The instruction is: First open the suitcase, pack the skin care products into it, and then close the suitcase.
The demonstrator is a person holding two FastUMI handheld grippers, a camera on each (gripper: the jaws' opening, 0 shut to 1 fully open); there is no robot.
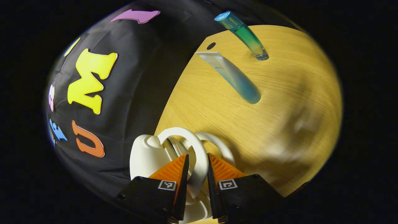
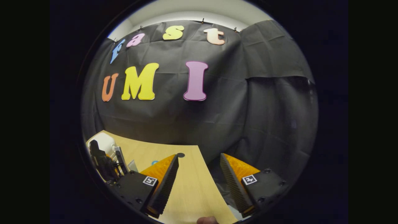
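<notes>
Left tongs (image 1: 197, 169) grasp the white suitcase handle (image 1: 199, 155); right tongs (image 2: 199, 174) hang released.

In the left gripper view, at lower centre, both fingers press on the handle loop of the white suitcase (image 1: 146, 154). Two skin care tubes, one bluish-white (image 1: 233, 76) and one green (image 1: 245, 34), sit on the wooden worktop (image 1: 279, 109) at upper right. In the right gripper view the spread fingers hover over the worktop edge, the left tongs at lower left.

Two tubes (image 1: 239, 82) (image 1: 245, 34) stand near the table's (image 1: 295, 93) far edge. Bare wood lies open beside them. A white handle (image 1: 189, 149) crowds the near corner.
</notes>
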